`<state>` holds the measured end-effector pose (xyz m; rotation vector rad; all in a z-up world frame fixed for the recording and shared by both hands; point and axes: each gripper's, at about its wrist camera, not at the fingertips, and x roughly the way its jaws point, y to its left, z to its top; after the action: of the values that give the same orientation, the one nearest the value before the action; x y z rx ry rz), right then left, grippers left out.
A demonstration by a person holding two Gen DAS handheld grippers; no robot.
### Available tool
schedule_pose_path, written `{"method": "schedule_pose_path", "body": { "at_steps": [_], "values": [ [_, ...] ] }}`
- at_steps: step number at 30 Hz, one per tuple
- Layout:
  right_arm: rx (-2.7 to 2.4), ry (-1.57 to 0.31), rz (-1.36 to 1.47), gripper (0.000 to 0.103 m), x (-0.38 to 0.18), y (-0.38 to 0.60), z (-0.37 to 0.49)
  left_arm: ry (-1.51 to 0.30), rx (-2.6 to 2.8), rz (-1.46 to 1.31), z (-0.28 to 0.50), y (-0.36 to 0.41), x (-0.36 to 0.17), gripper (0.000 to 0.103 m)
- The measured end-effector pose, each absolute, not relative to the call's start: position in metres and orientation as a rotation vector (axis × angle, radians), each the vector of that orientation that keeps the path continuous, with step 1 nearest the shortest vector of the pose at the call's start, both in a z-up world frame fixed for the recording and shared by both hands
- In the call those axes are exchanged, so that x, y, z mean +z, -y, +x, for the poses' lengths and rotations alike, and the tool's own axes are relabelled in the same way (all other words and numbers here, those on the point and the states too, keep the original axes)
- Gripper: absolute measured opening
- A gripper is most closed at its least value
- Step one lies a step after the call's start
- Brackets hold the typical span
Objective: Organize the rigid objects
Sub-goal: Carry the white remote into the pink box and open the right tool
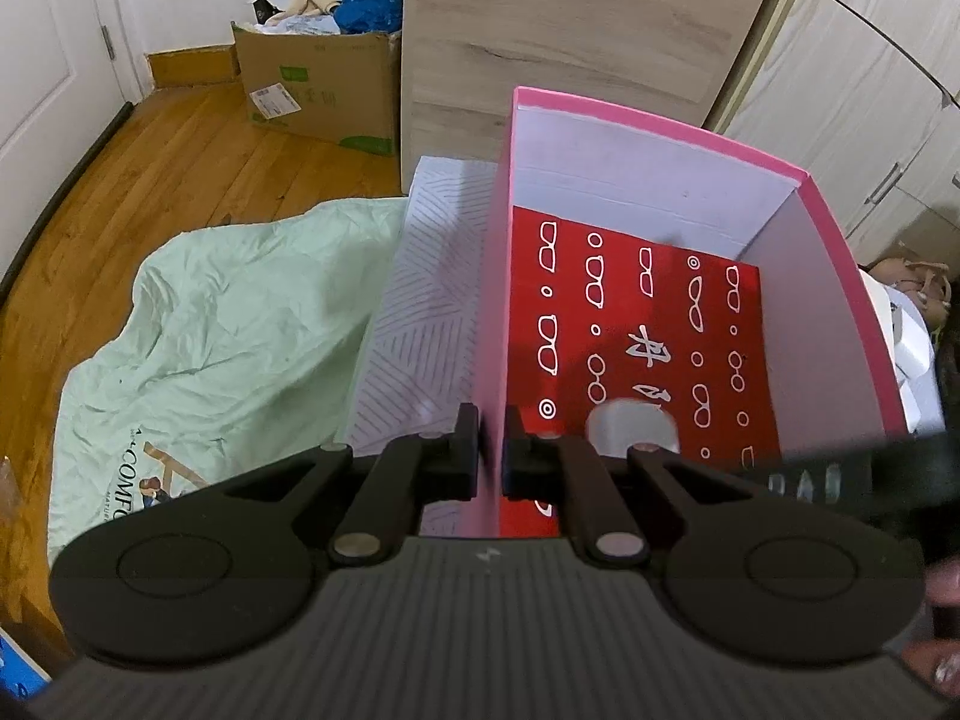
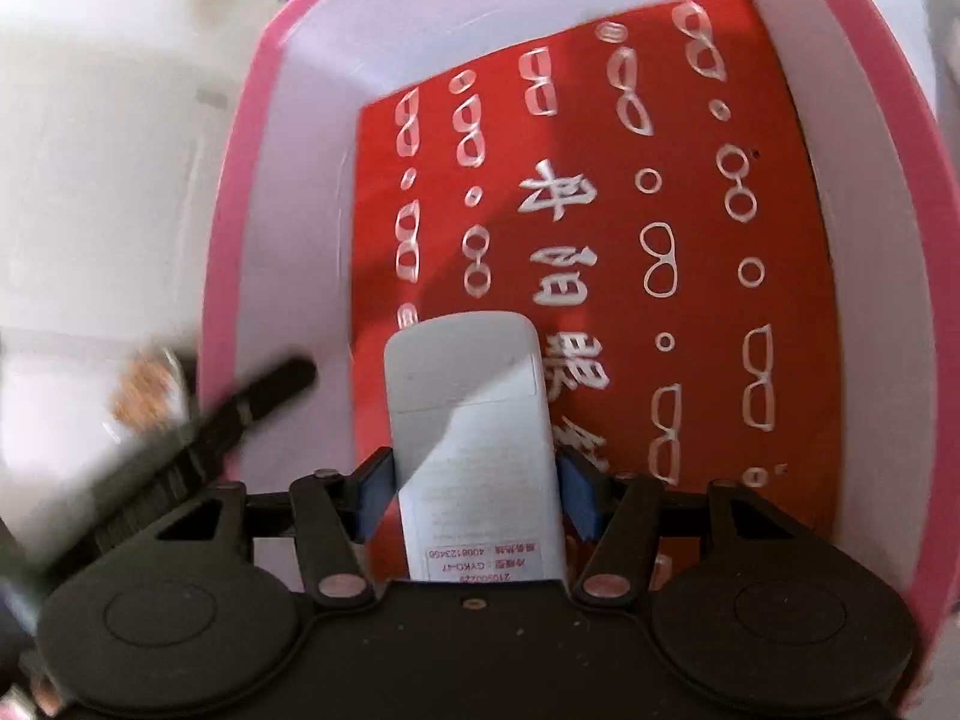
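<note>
Jaws: our left gripper (image 1: 491,456) is pinching the pink box (image 1: 834,300) wall, right gripper (image 2: 477,495) is clamping the white remote (image 2: 474,420) | we are lowering it flat onto the red case (image 2: 660,210) before releasing

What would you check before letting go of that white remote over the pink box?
1. White remote gripped between right gripper pads: ok.
2. Remote inside the pink box walls: ok.
3. Left gripper clamped on the box's side wall, steadying it: ok.
4. Landing spot on the red glasses-print item bare: ok.
5. Remote touching the bottom already: cannot tell.
</note>
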<state>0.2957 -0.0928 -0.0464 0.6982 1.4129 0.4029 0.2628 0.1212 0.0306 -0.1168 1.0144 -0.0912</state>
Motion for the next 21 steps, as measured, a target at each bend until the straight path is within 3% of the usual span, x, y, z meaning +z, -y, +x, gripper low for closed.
{"method": "schedule_pose_path", "body": {
  "at_steps": [7,9,10,11,21],
  "values": [
    [0.413,-1.435,0.787,0.064,-0.039,0.108,0.291,-1.013,-0.094,-0.118,0.261,-0.124,0.031,0.006],
    [0.425,-1.4,0.721,0.049,-0.034,0.103,0.29,-1.01,-0.091,-0.114,0.261,-0.125,0.032,0.006],
    [0.435,-1.38,0.682,0.034,-0.033,0.101,0.288,-1.009,-0.09,-0.112,0.26,-0.125,0.032,0.006],
    [0.45,-1.362,0.663,0.031,-0.031,0.098,0.287,-1.008,-0.088,-0.108,0.26,-0.124,0.032,0.006],
    [0.553,-1.348,0.522,0.025,-0.029,0.07,0.28,-1.006,-0.088,-0.109,0.259,-0.122,0.033,0.006]
  ]
}}
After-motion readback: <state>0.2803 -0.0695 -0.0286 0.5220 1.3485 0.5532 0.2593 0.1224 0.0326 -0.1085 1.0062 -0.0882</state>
